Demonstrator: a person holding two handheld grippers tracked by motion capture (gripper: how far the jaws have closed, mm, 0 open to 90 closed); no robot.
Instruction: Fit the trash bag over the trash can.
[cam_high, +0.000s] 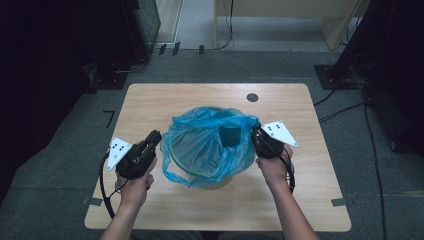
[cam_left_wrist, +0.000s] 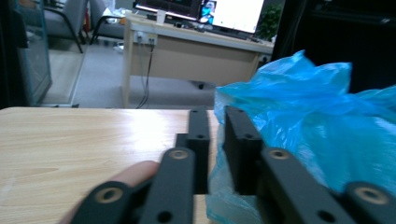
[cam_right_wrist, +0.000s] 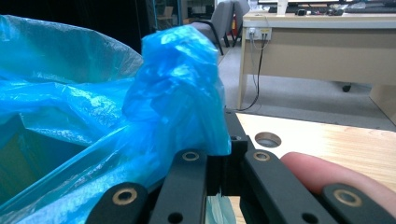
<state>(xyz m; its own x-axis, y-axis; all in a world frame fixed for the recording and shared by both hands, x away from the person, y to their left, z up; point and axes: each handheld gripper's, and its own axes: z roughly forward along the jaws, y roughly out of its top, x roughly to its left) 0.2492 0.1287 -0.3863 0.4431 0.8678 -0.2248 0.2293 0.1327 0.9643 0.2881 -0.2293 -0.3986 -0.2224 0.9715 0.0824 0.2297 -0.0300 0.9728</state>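
- The wooden table (cam_high: 150, 107) lay in front of you, pale-grained, with a round cable hole (cam_high: 252, 97) near its far edge.
- The bin (cam_high: 212, 182) stood at the middle of the table, its lower wall showing under the plastic on your near side.
- The blue bag (cam_high: 207, 145) lined the bin, its mouth spread open over the rim, one loose fold hanging down the near left side and a bunched corner standing up at the right rim.
- Your right gripper (cam_high: 256, 134) sat at the right rim of the bin, and in the right gripper view (cam_right_wrist: 219, 172) its jaws were pressed together on that bunched corner of the bag, which rose above them in a crumpled peak.
- Your left gripper (cam_high: 154, 137) sat just beside the bag's left side; in the left gripper view (cam_left_wrist: 215, 149) its jaws stood a narrow gap apart, the right one touching the plastic. A bit of blue showed low in the gap, but I could not tell whether the jaws pinched it.
- One of your fingertips (cam_right_wrist: 327, 175) rested beside the right gripper's linkage.
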